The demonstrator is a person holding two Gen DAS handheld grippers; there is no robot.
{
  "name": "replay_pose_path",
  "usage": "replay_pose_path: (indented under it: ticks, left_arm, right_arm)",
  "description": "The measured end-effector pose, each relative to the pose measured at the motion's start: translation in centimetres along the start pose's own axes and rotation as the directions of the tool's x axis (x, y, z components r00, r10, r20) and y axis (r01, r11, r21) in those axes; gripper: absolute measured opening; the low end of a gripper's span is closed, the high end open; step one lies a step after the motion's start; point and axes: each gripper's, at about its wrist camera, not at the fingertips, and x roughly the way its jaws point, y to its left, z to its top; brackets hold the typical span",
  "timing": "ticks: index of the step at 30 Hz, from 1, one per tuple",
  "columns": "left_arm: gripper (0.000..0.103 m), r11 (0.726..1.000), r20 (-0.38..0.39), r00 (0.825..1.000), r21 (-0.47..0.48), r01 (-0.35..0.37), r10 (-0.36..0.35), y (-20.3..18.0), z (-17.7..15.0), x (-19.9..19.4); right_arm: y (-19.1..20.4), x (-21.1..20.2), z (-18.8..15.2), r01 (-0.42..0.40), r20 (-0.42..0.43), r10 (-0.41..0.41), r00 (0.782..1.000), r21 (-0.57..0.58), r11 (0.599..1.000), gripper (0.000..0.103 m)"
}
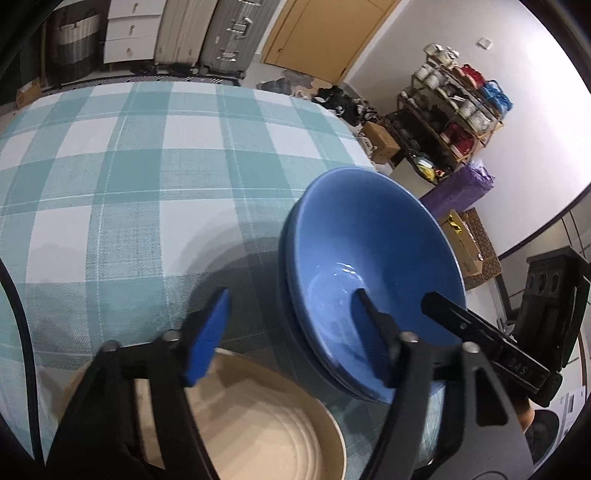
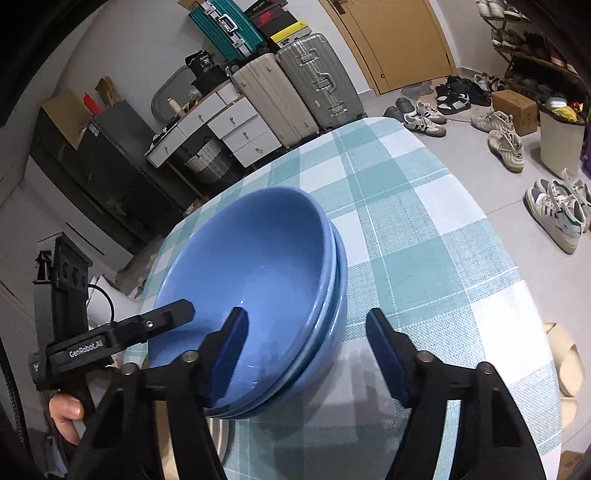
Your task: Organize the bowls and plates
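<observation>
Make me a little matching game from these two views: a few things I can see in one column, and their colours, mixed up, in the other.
Things:
1. stacked bowls
2. plate
3. tablecloth
4. door

Colours:
a. teal and white check
b. cream
c. tan wood
d. blue

Pairs: 1-d, 2-b, 3-a, 4-c

Two blue bowls (image 1: pixel 369 266), glossy and deep, nested one inside the other, upright on the teal-and-white checked tablecloth (image 1: pixel 147 177) near its edge. Just beside them, a cream plate (image 1: pixel 266 432) with concentric ridges lies flat on the cloth, partly hidden.
</observation>
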Motion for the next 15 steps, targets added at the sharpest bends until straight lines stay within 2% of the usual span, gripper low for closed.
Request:
replay_pose_path:
  ticks: [1,5,9,15]
  left_arm:
    - [0.054,1.000,0.004,1.000,0.011,0.008,-0.008,-0.2,0.0,0.0]
    - [0.036,0.998,0.016,1.000,0.053,0.018,-0.019,-1.1,-0.2,-0.2]
    - [0.035,0.995,0.025,1.000,0.094,-0.015,0.013,-1.9,-0.5,-0.4]
    - [0.035,0.995,0.039,0.999,0.100,-0.013,0.009,-2.2,-0.7,-1.2]
  right_arm:
    - [0.2,0.0,0.0,0.009,-0.001,-0.009,1.000,-0.011,1.000,0.049]
    - [0.9,-0.2,0.1,0.043,0.015,-0.042,0.999,-0.056,0.998,0.043]
    - [0.9,-0.5,0.1,0.060,0.024,-0.058,0.998,-0.061,0.996,0.040]
    - [1.1,-0.7,0.1,0.066,0.021,-0.064,0.998,-0.060,0.996,0.040]
